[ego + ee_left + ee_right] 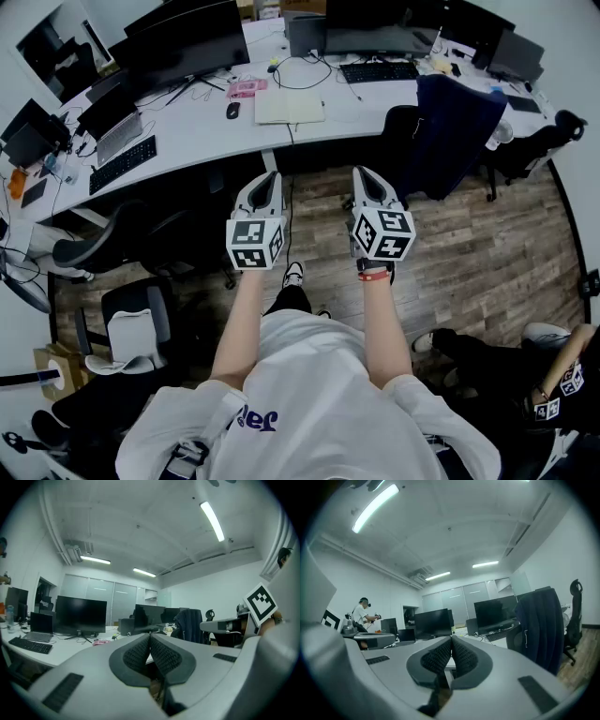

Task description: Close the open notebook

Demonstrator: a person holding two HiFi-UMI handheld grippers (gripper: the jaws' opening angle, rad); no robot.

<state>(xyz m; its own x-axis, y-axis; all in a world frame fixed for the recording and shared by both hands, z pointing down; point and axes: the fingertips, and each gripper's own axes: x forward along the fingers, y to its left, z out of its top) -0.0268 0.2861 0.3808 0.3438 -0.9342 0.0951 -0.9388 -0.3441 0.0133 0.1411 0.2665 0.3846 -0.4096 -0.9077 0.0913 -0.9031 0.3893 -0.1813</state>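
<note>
The left arm (242,319) and the right arm (382,323) reach straight out, side by side, in the middle of the frame. One holds the left tongs (269,176), the other holds the right tongs (364,172). Both tongs point level and forward. Their jaws are pressed together, with nothing between them.

notebook (289,106): plain cream
desk (192,129): white
floor (469,267): brown wood stripes
left gripper (274,175): grey, black-and-white squares on its cube
right gripper (360,172): same grey, same squares
jacket (457,122): dark blue
shirt (309,375): white, blue letters
</note>
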